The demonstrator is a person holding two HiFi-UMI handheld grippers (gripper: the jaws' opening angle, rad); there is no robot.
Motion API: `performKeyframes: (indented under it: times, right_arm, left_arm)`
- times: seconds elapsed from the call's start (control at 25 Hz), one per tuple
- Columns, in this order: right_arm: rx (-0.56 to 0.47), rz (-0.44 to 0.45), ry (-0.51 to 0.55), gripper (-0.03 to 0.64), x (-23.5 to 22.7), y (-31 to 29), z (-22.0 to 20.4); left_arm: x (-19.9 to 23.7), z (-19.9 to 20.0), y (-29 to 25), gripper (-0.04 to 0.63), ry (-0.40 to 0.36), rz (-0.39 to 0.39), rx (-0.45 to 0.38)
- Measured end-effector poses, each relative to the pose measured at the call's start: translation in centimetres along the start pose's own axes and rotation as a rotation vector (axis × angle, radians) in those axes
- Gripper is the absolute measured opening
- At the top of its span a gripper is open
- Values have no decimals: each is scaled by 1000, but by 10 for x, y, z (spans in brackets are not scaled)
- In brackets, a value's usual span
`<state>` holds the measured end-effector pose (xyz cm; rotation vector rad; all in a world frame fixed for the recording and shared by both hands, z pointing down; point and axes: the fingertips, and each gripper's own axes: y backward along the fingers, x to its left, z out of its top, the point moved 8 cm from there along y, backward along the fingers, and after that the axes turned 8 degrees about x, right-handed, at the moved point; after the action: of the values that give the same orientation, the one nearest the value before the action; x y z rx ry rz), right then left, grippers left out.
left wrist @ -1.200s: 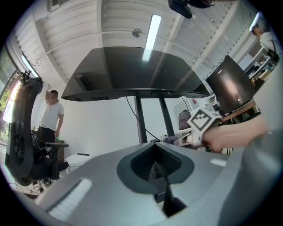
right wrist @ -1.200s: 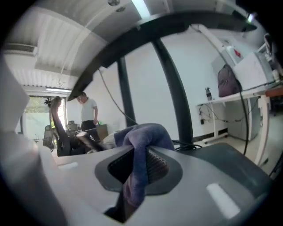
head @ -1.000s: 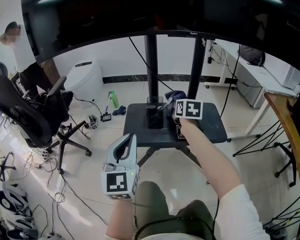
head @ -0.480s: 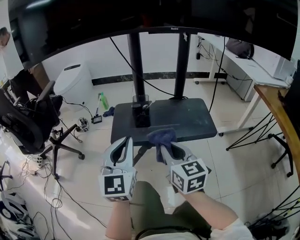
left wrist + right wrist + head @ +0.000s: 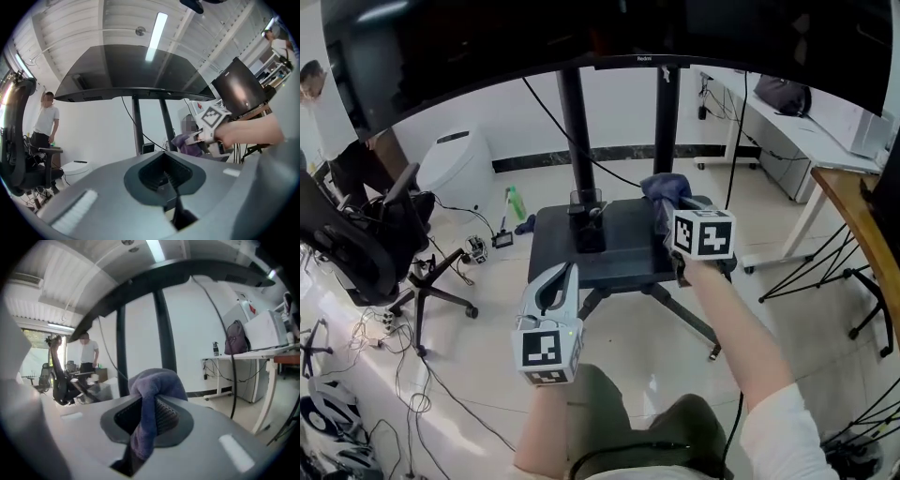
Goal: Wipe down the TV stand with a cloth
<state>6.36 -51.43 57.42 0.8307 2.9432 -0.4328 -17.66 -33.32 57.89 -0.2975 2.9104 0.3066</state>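
The cloth (image 5: 664,190), a bluish-purple bundle, is clenched in the right claw (image 5: 675,214) over the back right part of the TV stand's dark shelf (image 5: 619,255). It sits just beside the right one of the 2 black posts (image 5: 665,127). In the right gripper view the cloth folds over the claw tips and hangs down between the jaws, which press onto it. I cannot tell whether the cloth touches the shelf.

The left claw (image 5: 559,283) hangs in front of the shelf's front edge, above the tiled floor (image 5: 487,309). Its jaws are together with nothing between them, as the left gripper view shows.

A black box (image 5: 587,225) stands on the shelf at the foot of the left post. The strip along the shelf's front edge and its left part are bare.

Right of the shelf, open floor runs to a white counter (image 5: 787,141) and the edge of a wooden counter (image 5: 862,234). Left of it lie cables and an office chair (image 5: 366,244), well apart from the shelf's left edge. A green bottle (image 5: 515,202) stands on the floor near the back left corner. The TV screen (image 5: 581,47) overhangs the whole shelf.
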Motion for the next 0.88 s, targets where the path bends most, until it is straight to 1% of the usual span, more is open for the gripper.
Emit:
performKeyframes:
  times: [0.08, 0.16, 0.24, 0.32, 0.44, 0.56, 0.68, 0.8, 0.88]
  right_arm:
    - [157, -20, -12, 51, -25, -45, -2]
    - [258, -38, -36, 51, -44, -74, -7]
    - [299, -50, -37, 52, -53, -88, -10]
    - [303, -54, -32, 51, -55, -89, -13]
    - [237, -23, 1, 52, -41, -60, -17]
    - [103, 38, 55, 51, -9, 0, -32]
    - [-5, 56, 53, 51, 16, 57, -60]
    - [-45, 60, 83, 52, 37, 87, -91]
    - [-60, 79, 104, 52, 47, 97, -95]
  left_arm:
    - [0, -1, -1, 15, 18, -5, 16]
    - [-1, 0, 1, 15, 28, -7, 16]
    - [0, -2, 2, 15, 27, -9, 16]
    - [4, -3, 4, 15, 25, -10, 18]
    - [10, -2, 6, 15, 20, 3, 8]
    - [10, -5, -4, 15, 11, 11, 24]
    - [2, -6, -23, 15, 15, 11, 59]
    - [-11, 3, -29, 15, 17, 1, 54]
    - [-23, 9, -27, 15, 15, -11, 44]
